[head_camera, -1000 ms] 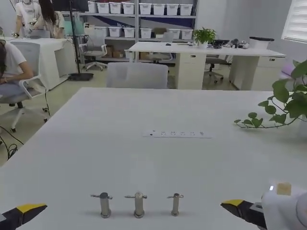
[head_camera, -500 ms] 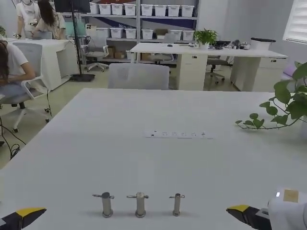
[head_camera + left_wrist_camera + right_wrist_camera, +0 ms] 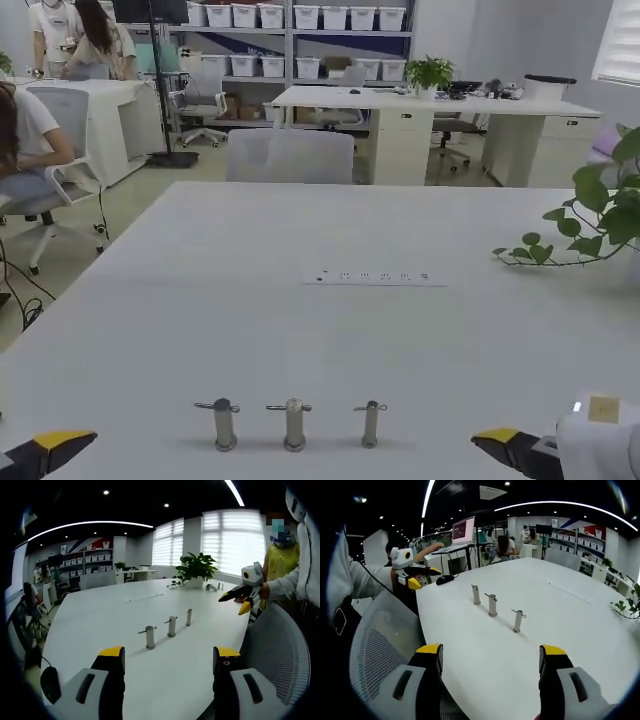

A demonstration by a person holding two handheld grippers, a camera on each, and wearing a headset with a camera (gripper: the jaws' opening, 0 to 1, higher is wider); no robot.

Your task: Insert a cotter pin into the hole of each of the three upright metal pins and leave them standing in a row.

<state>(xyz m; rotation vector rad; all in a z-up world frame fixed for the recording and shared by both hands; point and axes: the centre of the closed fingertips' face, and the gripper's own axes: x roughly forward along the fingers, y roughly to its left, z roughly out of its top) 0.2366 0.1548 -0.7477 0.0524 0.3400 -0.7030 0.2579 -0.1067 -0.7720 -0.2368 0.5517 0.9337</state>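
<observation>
Three upright metal pins (image 3: 293, 425), each with a cotter pin (image 3: 288, 407) through its head, stand in a row on the white table (image 3: 300, 330), ahead of and between the two claws. The left gripper (image 3: 169, 652) and right gripper (image 3: 490, 650) hang well apart from the row, jaws spread wide, holding nothing. Far beyond them, white bins (image 3: 305, 17) line a shelf (contents too distant to tell).

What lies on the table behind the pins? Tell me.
A power strip lies flat beyond the three pins; plant leaves trail onto the table at the right. Past the far edge stands a chair, its seat hidden by the table.
</observation>
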